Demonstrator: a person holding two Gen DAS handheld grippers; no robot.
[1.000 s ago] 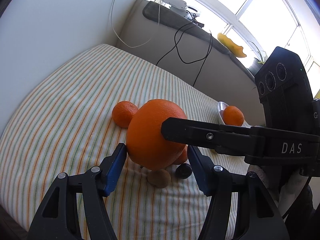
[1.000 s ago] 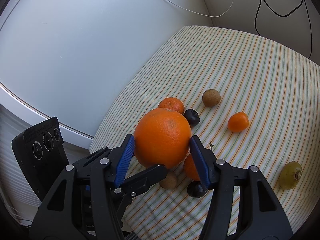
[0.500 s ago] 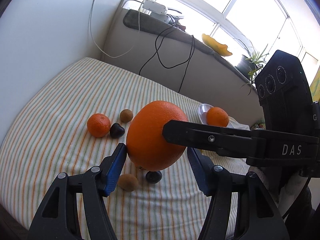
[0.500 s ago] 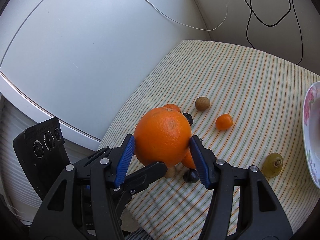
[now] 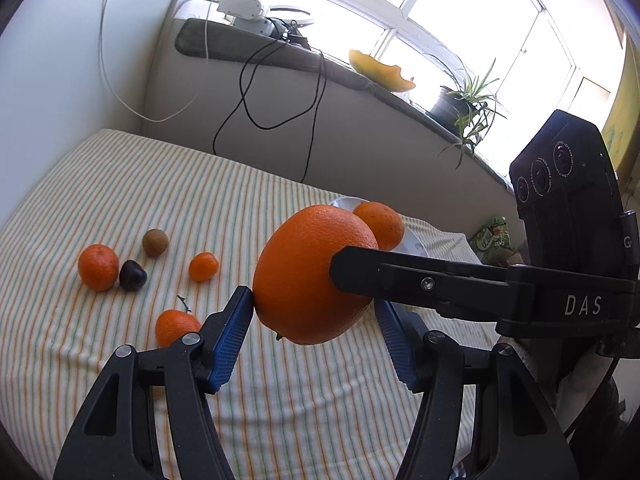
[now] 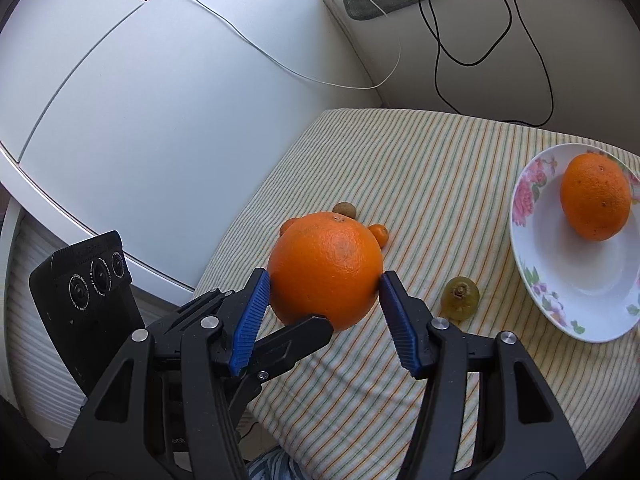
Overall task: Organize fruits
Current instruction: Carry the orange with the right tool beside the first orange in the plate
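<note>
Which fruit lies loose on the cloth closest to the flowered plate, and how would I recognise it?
Start at the flowered plate on the striped tablecloth, which holds one orange. Just off its rim, on the cloth, lies a small translucent yellow-green fruit with a brown stem end facing up. Its neighbours are orange, brown or dark; it alone is greenish and glassy.

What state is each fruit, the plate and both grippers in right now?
large orange: lifted off the cloth, clamped by both grippers.
left gripper: shut on the large orange.
right gripper: shut on the large orange.
plate: upright on the cloth, holding one orange.
green fruit: loose on the cloth beside the plate.
</note>
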